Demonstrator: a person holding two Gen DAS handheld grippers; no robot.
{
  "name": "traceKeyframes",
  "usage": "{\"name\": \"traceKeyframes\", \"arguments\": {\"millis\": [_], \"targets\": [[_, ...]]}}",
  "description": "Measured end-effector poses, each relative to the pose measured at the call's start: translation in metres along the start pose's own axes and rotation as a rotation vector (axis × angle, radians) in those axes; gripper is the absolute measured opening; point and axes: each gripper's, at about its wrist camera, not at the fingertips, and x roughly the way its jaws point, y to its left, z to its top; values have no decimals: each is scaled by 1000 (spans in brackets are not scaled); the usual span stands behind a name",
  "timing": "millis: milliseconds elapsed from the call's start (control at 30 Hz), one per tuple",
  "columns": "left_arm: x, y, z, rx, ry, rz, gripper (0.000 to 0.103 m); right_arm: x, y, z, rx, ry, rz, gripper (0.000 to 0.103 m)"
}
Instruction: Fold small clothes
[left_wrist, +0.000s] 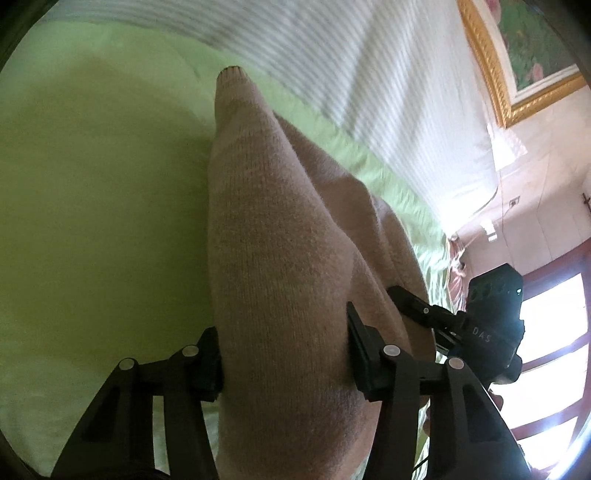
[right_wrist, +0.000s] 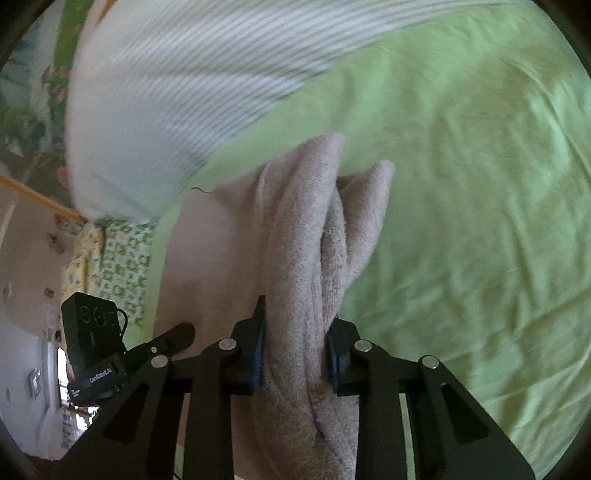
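Note:
A beige knitted garment (left_wrist: 266, 221) hangs bunched over the light green bed sheet (left_wrist: 92, 221), its ribbed cuff pointing away from me. My left gripper (left_wrist: 284, 354) is shut on a thick fold of it, both pads pressing the knit. In the right wrist view the same garment (right_wrist: 306, 221) is gathered into folds, and my right gripper (right_wrist: 295, 350) is shut on that bundle. The two grippers hold the garment close together; the black housing of the right one (left_wrist: 495, 295) shows just right of the left.
A white ribbed blanket or pillow (left_wrist: 369, 74) lies at the far side of the bed, blurred. A gold-framed picture (left_wrist: 491, 74) hangs on the wall, with a bright window (left_wrist: 554, 332) at the right. Green sheet (right_wrist: 461, 221) spreads wide to the right.

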Motion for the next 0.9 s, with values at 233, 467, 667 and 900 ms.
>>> {"name": "traceKeyframes", "arguments": {"millis": [233,467,667,900], "targets": [[-69,41,-4,-5,-77,65,53,47,61,-9,-55,37,88,28],[-106,98,-18,-75,-102,67,53,99,96,-21,-96,121,124,28],[-100,121,-29,-108,-83,55,53,123,103,-30,-125,170,115,28],[-84,132,-32,-108,-63,65,57,137,81,-29,-91,216,98,31]]}}
